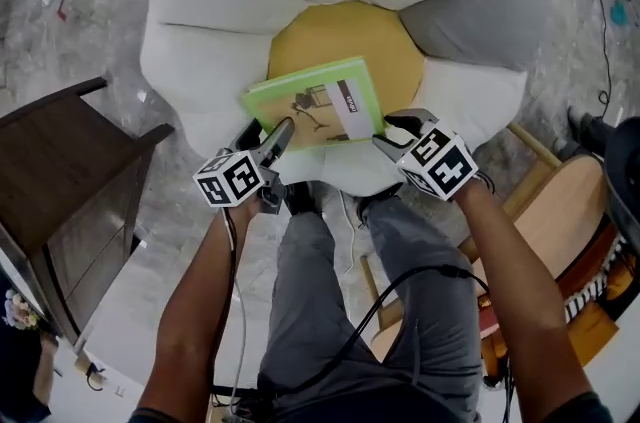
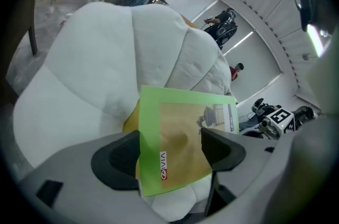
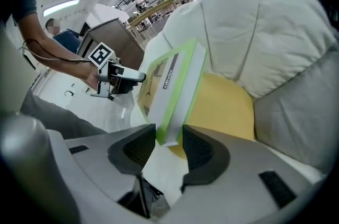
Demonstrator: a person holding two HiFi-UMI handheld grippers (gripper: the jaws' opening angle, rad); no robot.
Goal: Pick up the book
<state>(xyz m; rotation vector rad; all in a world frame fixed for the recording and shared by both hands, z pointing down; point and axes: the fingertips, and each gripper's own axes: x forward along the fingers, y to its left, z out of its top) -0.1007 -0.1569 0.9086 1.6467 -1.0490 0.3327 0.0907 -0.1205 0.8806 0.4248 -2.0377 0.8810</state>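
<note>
A green book (image 1: 312, 101) with a tan cover picture hangs tilted above the yellow centre (image 1: 340, 36) of a flower-shaped cushion seat. My right gripper (image 1: 392, 133) is shut on its near right corner; in the right gripper view the corner of the book (image 3: 170, 91) sits pinched between the pads of the right gripper (image 3: 169, 146). My left gripper (image 1: 274, 139) stands open at the book's near left corner. In the left gripper view the book (image 2: 183, 135) faces the camera between the wide-apart jaws of the left gripper (image 2: 169, 151), and the pads do not press on it.
White petal cushions (image 1: 200, 31) and a grey one (image 1: 470, 16) ring the yellow centre. A dark wooden cabinet (image 1: 60, 171) stands at the left. A light wooden piece of furniture (image 1: 560, 221) stands at the right. The person's legs (image 1: 310, 291) are below the grippers. Cables lie on the floor.
</note>
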